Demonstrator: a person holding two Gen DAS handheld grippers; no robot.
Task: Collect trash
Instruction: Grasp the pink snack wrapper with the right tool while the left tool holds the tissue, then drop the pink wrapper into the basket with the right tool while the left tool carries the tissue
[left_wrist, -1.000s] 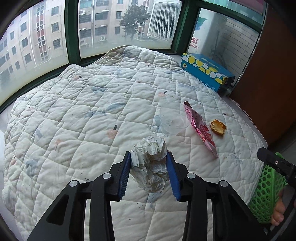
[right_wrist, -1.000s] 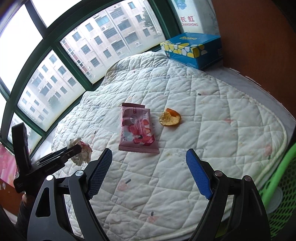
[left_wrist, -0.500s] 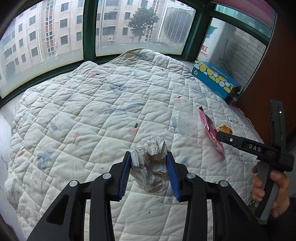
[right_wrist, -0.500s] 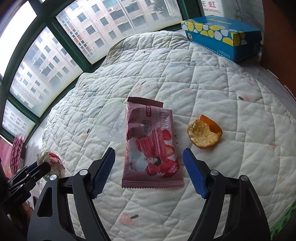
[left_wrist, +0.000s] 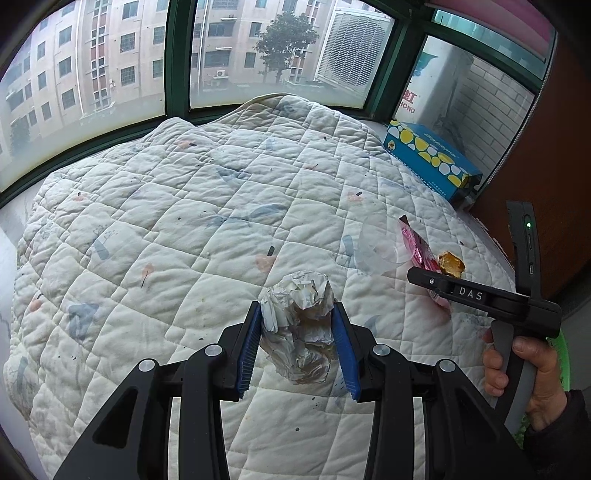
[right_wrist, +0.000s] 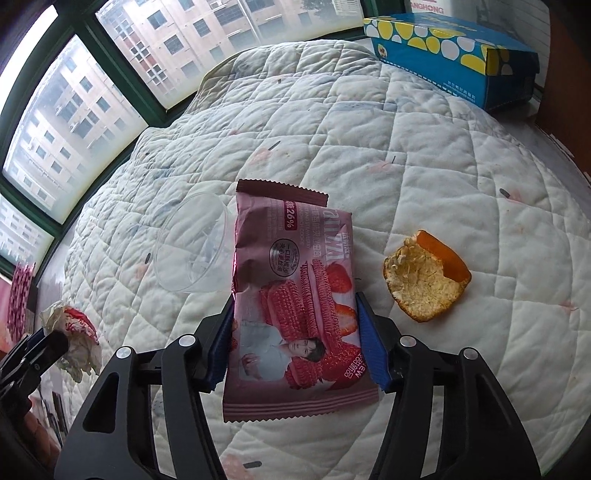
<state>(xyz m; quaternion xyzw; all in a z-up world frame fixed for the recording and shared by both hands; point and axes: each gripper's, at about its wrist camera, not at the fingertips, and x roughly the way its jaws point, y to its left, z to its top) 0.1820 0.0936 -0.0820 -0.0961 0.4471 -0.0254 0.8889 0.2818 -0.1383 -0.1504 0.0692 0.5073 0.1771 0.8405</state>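
Note:
My left gripper (left_wrist: 297, 345) is shut on a crumpled paper wad (left_wrist: 299, 325) and holds it above the quilted bed cover (left_wrist: 166, 229); the wad also shows in the right wrist view (right_wrist: 72, 334). My right gripper (right_wrist: 295, 343) has its blue pads on both side edges of a pink snack wrapper (right_wrist: 295, 295) lying on the quilt (right_wrist: 461, 155). A clear plastic cup (right_wrist: 192, 247) lies on its side left of the wrapper. An orange peel (right_wrist: 424, 277) lies to its right. In the left wrist view the right gripper's body (left_wrist: 480, 295) hangs over the wrapper (left_wrist: 417, 247).
A blue and yellow box (right_wrist: 450, 51) stands at the bed's far right corner by a brown wall. A green mesh basket (left_wrist: 563, 354) shows at the bed's right edge. Windows ring the far side.
My right gripper moved forward and down onto the pink wrapper and its jaws closed in on the wrapper's sides. My left gripper kept the paper wad and lifted slightly.

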